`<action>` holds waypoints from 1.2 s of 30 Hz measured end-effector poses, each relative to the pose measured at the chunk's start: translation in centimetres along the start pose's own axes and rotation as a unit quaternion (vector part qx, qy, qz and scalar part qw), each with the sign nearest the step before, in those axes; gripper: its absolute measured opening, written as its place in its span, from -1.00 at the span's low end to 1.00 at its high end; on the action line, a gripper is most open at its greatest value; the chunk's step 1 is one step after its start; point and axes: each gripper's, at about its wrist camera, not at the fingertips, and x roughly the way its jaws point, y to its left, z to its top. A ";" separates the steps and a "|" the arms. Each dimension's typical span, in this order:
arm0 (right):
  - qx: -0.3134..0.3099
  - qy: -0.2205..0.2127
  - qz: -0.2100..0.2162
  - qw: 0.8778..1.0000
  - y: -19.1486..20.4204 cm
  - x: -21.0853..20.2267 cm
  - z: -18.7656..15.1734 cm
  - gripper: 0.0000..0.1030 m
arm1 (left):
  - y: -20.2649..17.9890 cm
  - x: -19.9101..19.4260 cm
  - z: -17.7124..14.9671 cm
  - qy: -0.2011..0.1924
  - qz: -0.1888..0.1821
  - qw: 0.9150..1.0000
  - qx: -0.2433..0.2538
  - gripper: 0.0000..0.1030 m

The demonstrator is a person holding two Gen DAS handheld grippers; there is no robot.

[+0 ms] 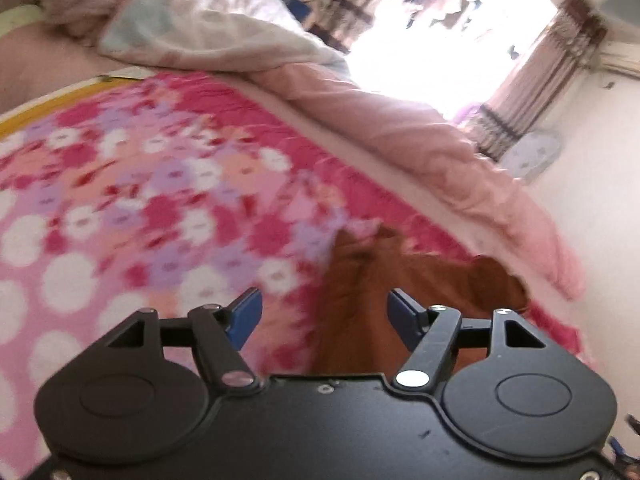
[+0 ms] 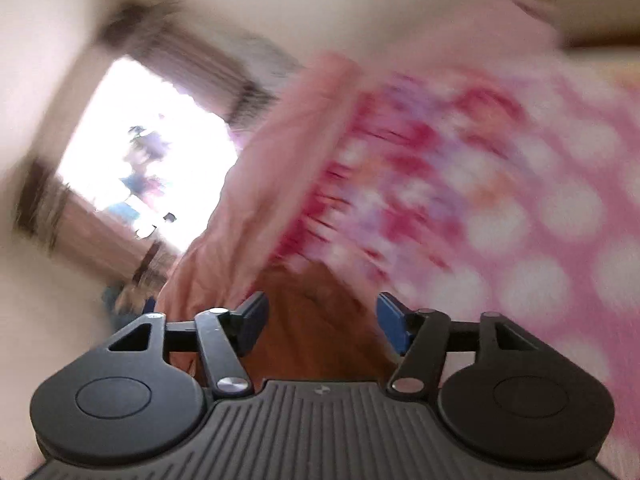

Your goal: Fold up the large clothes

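Observation:
A rust-brown garment [image 1: 372,300] lies crumpled on a pink flowered blanket [image 1: 140,200] that covers the bed. My left gripper [image 1: 324,316] is open just above the garment's near part, its blue pads apart. In the right wrist view, which is blurred by motion, the same brown garment [image 2: 316,320] lies between the open fingers of my right gripper [image 2: 322,320]. The flowered blanket [image 2: 500,200] fills the right side there. I cannot tell whether either gripper touches the cloth.
A pink quilt [image 1: 440,160] is bunched along the far side of the bed, with a white and pale-blue duvet [image 1: 208,28] behind it. A bright window with striped curtains [image 1: 540,80] is beyond; it also shows in the right wrist view [image 2: 152,160].

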 end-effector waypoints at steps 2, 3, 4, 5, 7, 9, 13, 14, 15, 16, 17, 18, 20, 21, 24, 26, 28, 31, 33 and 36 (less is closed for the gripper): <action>-0.050 0.009 -0.010 0.999 2.3 2.1 0.5 0.49 | -1.4 1.4 0.4 0.003 -0.010 1.000 0.015 0.36; -0.065 0.013 -0.020 0.998 3.2 3.2 0.5 0.49 | -2.5 2.7 0.6 0.007 -0.013 0.999 0.029 0.36; -0.082 0.018 -0.026 0.996 4.0 4.7 0.5 0.49 | -3.5 3.7 0.8 0.009 -0.014 0.999 0.040 0.36; -0.098 0.026 -0.032 0.994 4.6 6.1 0.5 0.49 | -4.3 4.6 0.8 0.010 -0.010 0.999 0.050 0.37; -0.132 0.044 -0.035 0.990 5.4 8.1 0.0 0.49 | -6.1 7.1 0.9 0.016 0.020 0.996 0.081 0.37; -0.156 0.060 -0.042 0.985 5.9 9.4 -0.8 0.48 | -6.9 9.3 1.0 0.029 0.035 0.994 0.097 0.36; -0.196 0.057 -0.063 0.977 6.9 10.2 -1.8 -0.31 | -7.2 11.0 1.2 0.034 0.051 0.993 0.096 -0.82; -0.205 0.050 -0.065 0.975 7.2 10.1 -1.8 -0.70 | -6.9 10.7 1.5 0.033 0.041 0.995 0.087 -0.82; -0.205 0.045 -0.061 0.976 7.4 9.8 -1.6 -0.77 | -6.8 10.3 1.9 0.025 0.033 0.996 0.080 -0.83; -0.200 0.036 -0.046 0.978 7.6 9.2 -1.3 -0.81 | -6.9 10.1 2.3 0.014 0.026 0.996 0.080 -0.84; -0.201 0.026 -0.035 0.979 7.8 8.9 -0.9 -0.82 | -6.9 9.5 2.5 0.004 0.017 0.996 0.083 -0.84; -0.205 0.014 -0.033 0.978 8.1 8.4 -0.5 -0.82 | -6.7 9.4 2.8 0.000 0.009 0.996 0.084 -0.83; -0.206 0.009 -0.027 0.978 8.3 8.2 -0.1 -0.82 | -6.6 10.1 2.9 0.009 0.011 0.996 0.086 -0.83; -0.207 0.016 -0.035 0.978 8.1 8.7 -0.1 -0.82 | -6.6 10.6 2.8 0.015 0.016 0.996 0.091 -0.83; -0.204 0.048 -0.074 0.975 6.7 11.2 -0.6 -0.82 | -6.3 13.0 2.0 0.040 0.040 0.994 0.092 -0.81; -0.196 0.064 -0.090 0.974 5.5 12.5 -1.0 -0.80 | -5.7 14.3 1.6 0.057 0.053 0.993 0.089 -0.70; -0.187 0.068 -0.092 0.976 4.7 13.1 -1.2 -0.75 | -5.3 15.4 1.3 0.076 0.056 0.991 0.092 -0.61; -0.189 0.071 -0.091 0.975 4.5 13.1 -1.4 -0.61 | -5.5 14.8 1.9 0.070 0.059 0.991 0.102 -0.14; -0.202 0.063 -0.098 0.972 4.9 12.6 -1.4 -0.30 | -6.0 13.3 2.5 0.047 0.085 0.989 0.108 0.03; -0.231 0.015 -0.103 0.967 6.6 10.2 -1.5 -0.04 | -7.0 9.2 2.8 0.011 0.067 0.991 0.112 0.03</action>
